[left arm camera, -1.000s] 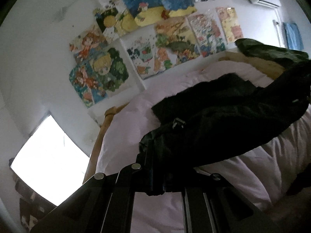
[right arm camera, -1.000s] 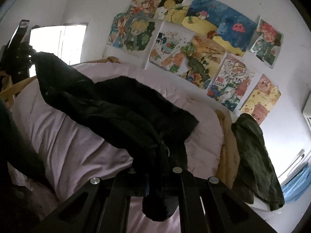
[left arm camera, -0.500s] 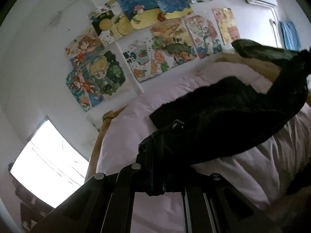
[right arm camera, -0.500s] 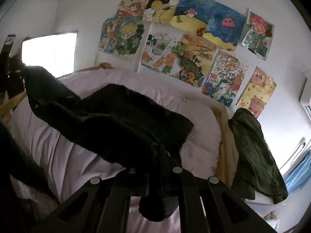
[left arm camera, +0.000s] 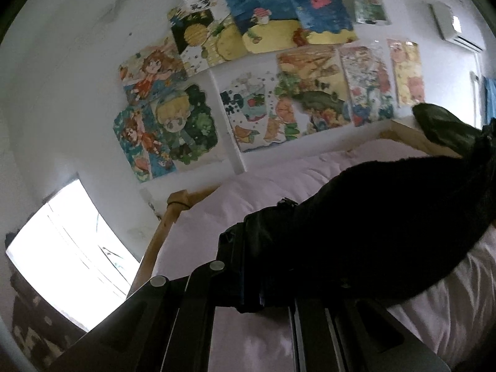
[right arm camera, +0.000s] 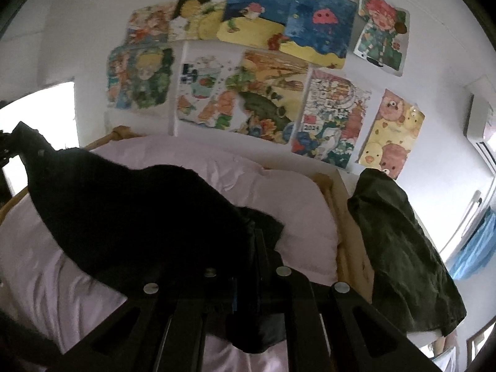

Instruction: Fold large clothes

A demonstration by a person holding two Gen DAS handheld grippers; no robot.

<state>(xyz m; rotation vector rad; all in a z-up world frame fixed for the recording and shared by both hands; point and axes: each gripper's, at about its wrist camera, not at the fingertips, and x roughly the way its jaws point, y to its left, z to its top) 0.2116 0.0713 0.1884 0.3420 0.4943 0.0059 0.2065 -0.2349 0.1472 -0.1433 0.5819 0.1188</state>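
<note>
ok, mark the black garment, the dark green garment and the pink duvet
black garment (right arm camera: 130, 214), right wrist view, middle of the lifted cloth
dark green garment (right arm camera: 400, 248), right wrist view, centre of the heap
pink duvet (left arm camera: 248, 198), left wrist view, bare top surface

left gripper (left arm camera: 263, 263): black, angular frame, round silver screws | right gripper (right arm camera: 257, 266): same black frame, silver screws

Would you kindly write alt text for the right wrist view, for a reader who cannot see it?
The right gripper is shut on a black garment that stretches left above a pale pink duvet. A dark green garment lies at the bed's right edge, and colourful drawings cover the white wall behind.
</note>
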